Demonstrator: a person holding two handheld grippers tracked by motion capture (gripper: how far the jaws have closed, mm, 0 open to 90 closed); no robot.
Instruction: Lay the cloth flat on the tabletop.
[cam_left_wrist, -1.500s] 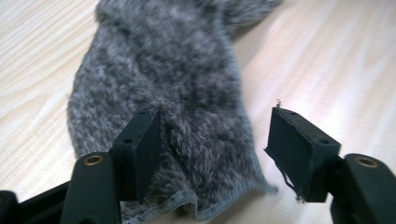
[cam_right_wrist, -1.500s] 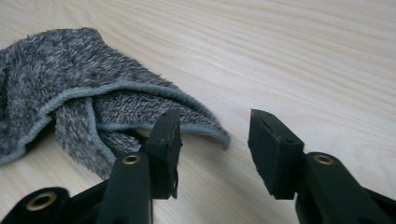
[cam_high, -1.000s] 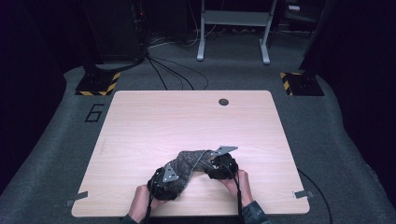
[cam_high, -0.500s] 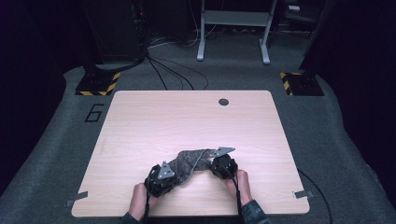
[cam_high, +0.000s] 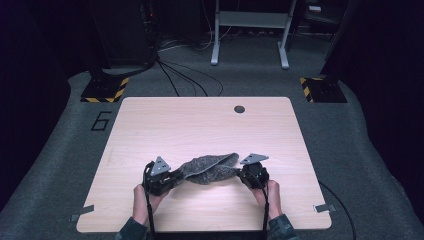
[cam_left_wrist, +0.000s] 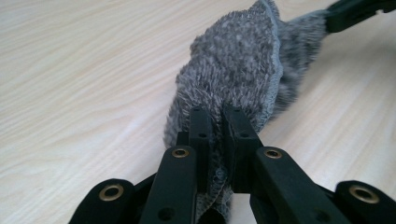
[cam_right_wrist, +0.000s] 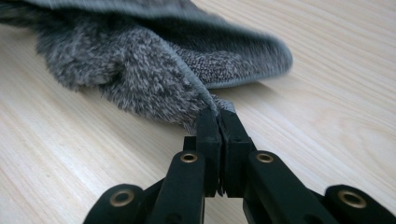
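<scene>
From the high view, a grey towel (cam_high: 209, 169) lies bunched on the near half of the desk (cam_high: 200, 125), strung between the left tool (cam_high: 172, 178) and the right tool (cam_high: 245, 175), each clenched on one end of it; both sets of jaws have just been closing, with the cloth between them. It sags in the middle and rests partly on the wood, so it looks soft and limp, light enough to lift by its ends but sure to droop and fold wherever it is not held. In the left gripper view, the left tool (cam_left_wrist: 218, 126) pinches a thick wad of fuzzy pile, the towel (cam_left_wrist: 238, 70) humping up beyond the jaws toward the other tool at the top right; the grip looks deep and unlikely to slip. In the right gripper view, the right tool (cam_right_wrist: 217, 122) bites a thin corner by the stitched hem, the towel (cam_right_wrist: 140, 65) spreading away across the desk (cam_right_wrist: 327, 116). That hem is the firmer, flatter place to take hold; corners along it would let the cloth be pulled out flat.
</scene>
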